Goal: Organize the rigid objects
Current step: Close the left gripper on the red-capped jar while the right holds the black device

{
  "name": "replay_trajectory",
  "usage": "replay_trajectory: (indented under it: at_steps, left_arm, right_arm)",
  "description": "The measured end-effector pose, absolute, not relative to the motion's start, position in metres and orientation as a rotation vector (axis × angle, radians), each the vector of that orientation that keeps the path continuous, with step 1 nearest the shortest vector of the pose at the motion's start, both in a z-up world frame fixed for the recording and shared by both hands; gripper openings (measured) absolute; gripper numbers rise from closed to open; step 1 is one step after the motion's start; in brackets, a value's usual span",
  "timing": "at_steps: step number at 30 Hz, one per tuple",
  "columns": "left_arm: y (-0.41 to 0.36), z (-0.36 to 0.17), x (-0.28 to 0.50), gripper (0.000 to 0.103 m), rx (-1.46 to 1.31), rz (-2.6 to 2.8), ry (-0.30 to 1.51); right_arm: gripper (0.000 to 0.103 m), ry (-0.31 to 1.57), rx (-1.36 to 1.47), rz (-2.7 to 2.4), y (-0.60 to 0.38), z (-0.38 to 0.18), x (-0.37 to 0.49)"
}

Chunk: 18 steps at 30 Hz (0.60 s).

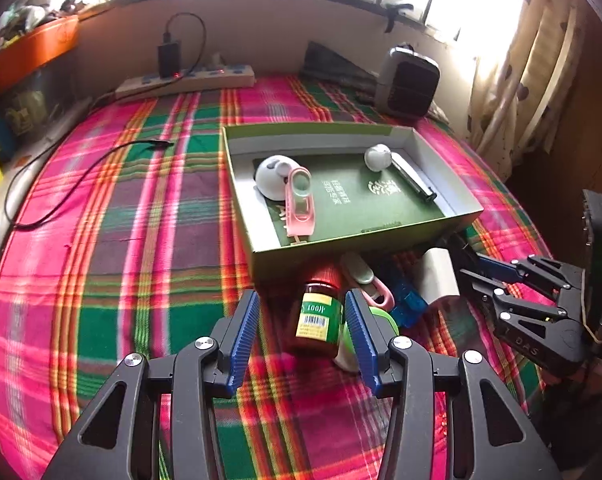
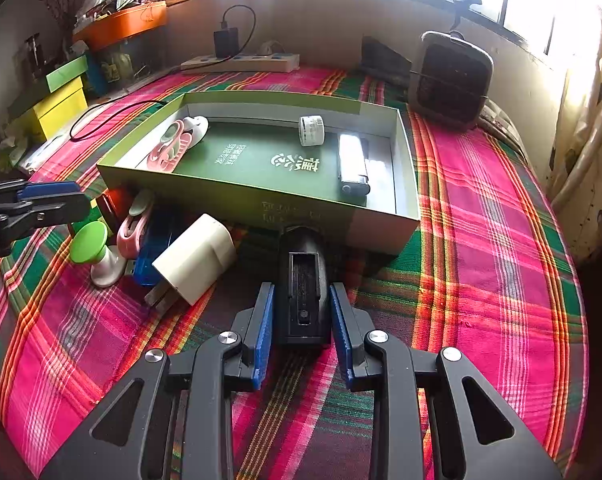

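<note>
A pink, green and red plaid cloth (image 2: 481, 216) covers the whole work surface. On it sits a shallow green box (image 2: 261, 200), open at the top, already holding a white mouse-like gadget (image 1: 271, 178), a pink clip (image 1: 300, 204), a small white roll (image 2: 311, 131) and a silver lighter-shaped bar (image 2: 353, 164). Loose things crowd against the box's near wall: a white charger plug (image 2: 195, 260), a blue plastic piece (image 2: 151, 252), a green-capped white knob (image 2: 91, 248) and a brown pill bottle (image 1: 317, 316) lying on its side. The right gripper (image 2: 301, 320) has its blue pads either side of a black oblong device (image 2: 303, 280), apparently closed on it. The left gripper (image 1: 303, 332) is spread wide, straddling the pill bottle without touching it.
</note>
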<state>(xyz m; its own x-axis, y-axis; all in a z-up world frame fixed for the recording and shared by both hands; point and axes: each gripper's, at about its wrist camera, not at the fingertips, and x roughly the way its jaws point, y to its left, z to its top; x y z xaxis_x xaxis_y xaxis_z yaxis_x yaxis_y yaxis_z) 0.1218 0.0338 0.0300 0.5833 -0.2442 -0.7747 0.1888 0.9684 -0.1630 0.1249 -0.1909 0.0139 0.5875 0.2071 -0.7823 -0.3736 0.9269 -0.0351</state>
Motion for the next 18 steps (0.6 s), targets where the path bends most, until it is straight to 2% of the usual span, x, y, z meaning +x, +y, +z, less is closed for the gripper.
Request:
replay_trajectory:
  at_steps: [18]
  left_arm:
    - [0.031, 0.016, 0.135, 0.044, -0.035, -0.198, 0.958]
  right_arm:
    - [0.029, 0.881, -0.201, 0.349, -0.192, 0.014, 0.126]
